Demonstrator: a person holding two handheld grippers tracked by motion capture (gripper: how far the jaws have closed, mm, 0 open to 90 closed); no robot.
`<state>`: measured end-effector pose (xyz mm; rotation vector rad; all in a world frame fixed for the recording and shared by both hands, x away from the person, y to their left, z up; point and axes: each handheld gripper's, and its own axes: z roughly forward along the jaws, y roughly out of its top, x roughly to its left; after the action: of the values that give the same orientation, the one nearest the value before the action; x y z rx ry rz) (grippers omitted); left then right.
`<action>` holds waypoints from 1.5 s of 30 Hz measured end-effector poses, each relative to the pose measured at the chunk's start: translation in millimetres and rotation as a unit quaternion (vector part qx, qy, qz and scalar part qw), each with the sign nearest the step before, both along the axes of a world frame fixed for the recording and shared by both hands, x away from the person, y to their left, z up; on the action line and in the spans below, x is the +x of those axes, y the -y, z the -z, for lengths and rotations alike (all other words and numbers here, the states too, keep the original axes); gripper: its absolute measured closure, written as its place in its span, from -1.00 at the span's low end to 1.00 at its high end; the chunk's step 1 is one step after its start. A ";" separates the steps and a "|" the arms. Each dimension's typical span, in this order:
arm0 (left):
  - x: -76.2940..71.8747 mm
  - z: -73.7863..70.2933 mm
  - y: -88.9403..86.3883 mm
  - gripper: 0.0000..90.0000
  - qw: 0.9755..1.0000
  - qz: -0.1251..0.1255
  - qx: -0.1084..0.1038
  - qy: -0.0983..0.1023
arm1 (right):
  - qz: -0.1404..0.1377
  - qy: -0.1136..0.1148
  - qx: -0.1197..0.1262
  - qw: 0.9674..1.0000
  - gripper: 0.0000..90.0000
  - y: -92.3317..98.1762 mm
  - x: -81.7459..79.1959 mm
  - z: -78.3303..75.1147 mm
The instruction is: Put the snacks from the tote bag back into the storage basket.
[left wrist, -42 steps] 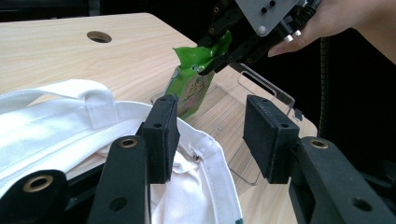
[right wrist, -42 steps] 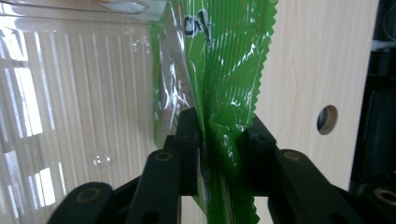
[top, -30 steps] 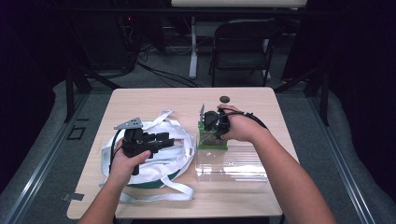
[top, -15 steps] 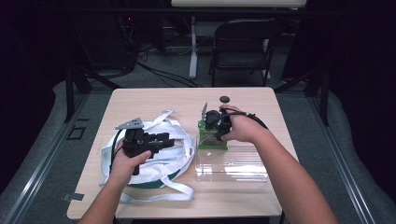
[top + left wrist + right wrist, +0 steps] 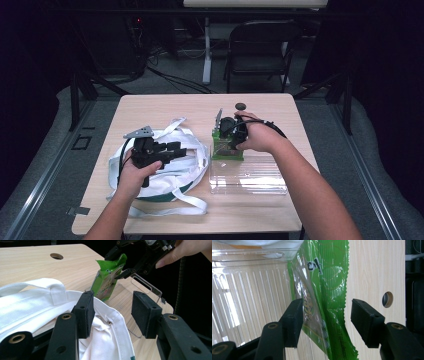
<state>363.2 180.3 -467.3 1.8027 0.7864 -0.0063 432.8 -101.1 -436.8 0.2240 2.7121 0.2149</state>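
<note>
While upright, green packet (image 5: 226, 146) | clear tray (image 5: 250, 175) beside | white bag (image 5: 170, 172) left

A green snack packet (image 5: 223, 145) stands upright at the clear tray's (image 5: 250, 176) edge, beside the white bag (image 5: 170, 170).

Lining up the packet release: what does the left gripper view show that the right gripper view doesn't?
Left gripper view: the white bag and the right gripper, whose jaws have just been opening, astride the green packet top. Right gripper view: the packet's serrated edge close up between those jaws, and the clear tray with its ribbed floor. Both: the packet, the tray and the table hole.
</note>
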 end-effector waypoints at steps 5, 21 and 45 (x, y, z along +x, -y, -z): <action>0.1 0.5 0.1 0.17 1.000 0.000 -0.001 -0.002 | 0.002 -0.001 0.007 1.000 -0.07 0.6 -1.1 -2.9; 1.5 -1.0 -2.0 0.17 1.000 -0.012 0.004 0.001 | 0.005 -0.004 0.052 0.999 -0.11 0.1 -4.8 -19.0; 2.1 -0.6 -3.3 0.16 1.000 -0.018 0.004 -0.001 | 0.040 -0.010 0.099 0.994 -0.12 7.1 -9.9 -35.7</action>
<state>365.4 183.6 -466.6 1.7959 0.8204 0.0191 422.9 -108.2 -401.1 0.3940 2.6952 0.4595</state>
